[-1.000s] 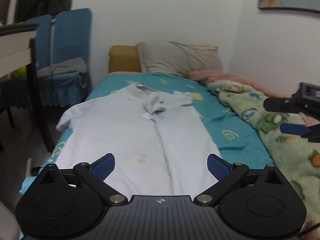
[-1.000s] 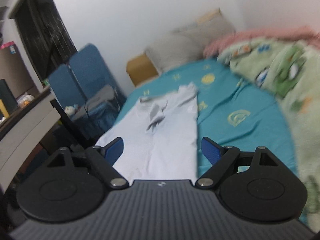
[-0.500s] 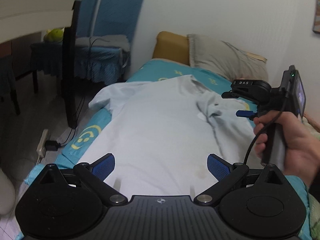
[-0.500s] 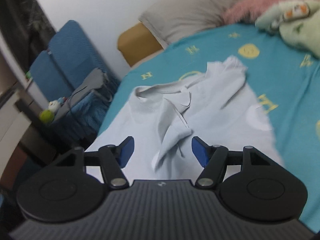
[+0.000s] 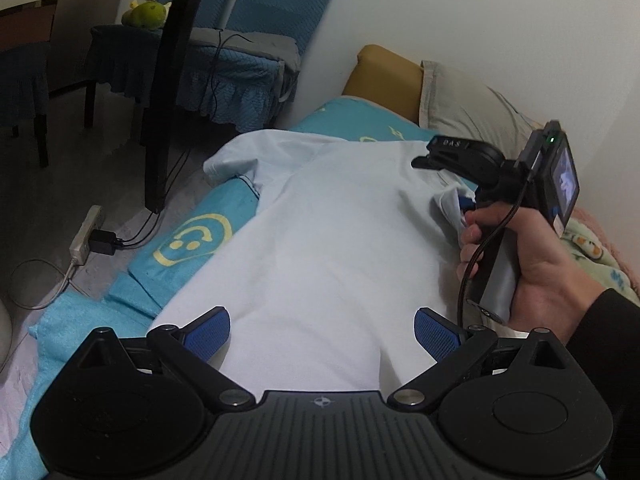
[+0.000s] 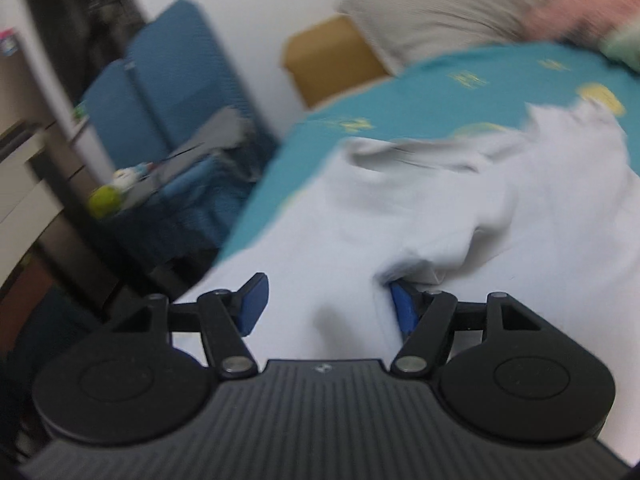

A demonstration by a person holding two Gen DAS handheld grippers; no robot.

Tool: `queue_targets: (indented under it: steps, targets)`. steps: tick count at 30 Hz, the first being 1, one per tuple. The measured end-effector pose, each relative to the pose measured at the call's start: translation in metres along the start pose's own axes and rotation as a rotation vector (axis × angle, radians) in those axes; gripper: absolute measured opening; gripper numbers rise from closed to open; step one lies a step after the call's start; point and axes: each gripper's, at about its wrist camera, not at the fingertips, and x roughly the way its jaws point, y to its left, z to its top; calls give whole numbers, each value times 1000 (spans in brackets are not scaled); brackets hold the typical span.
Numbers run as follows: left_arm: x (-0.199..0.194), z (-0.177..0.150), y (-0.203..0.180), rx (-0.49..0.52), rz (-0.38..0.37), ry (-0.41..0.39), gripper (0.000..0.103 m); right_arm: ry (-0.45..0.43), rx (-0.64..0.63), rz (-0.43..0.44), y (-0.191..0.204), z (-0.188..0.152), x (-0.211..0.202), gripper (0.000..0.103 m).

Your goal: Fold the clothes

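A pale blue shirt (image 5: 320, 248) lies spread flat on the bed's teal sheet (image 5: 192, 240), collar toward the grey pillow (image 5: 468, 112). The left gripper (image 5: 322, 330) hovers over the shirt's lower part, jaws wide apart and empty. The right gripper (image 6: 326, 306), held in the person's right hand (image 5: 536, 264), sits at a bunched fold near the collar, jaws partly open with cloth between them, not clamped.
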Motion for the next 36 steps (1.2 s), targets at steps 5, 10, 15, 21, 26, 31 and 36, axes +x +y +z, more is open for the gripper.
queue_targets:
  steps: [5, 10, 15, 21, 26, 31, 36]
  targets:
    - [-4, 1, -5, 16, 14, -18, 100, 11, -88, 74, 24, 6, -37, 67]
    - [-9, -3, -18, 78, 26, -38, 100, 31, -85, 27, 18, 3, -107, 68]
    - [-14, -10, -31, 134, 18, -38, 100, 27, -104, -25, 8, -20, -218, 68]
    - [-27, -29, -52, 198, -59, 3, 100, -8, -80, -120, -6, -59, -326, 68]
    - [-49, -60, -70, 233, -159, 97, 96, -75, -6, -132, -28, -85, -383, 68]
    - [-77, -93, -90, 304, -221, 158, 93, -119, 23, -142, -41, -99, -415, 68]
    - [-74, -120, -100, 369, -205, 264, 72, -108, -5, -136, -38, -101, -408, 68]
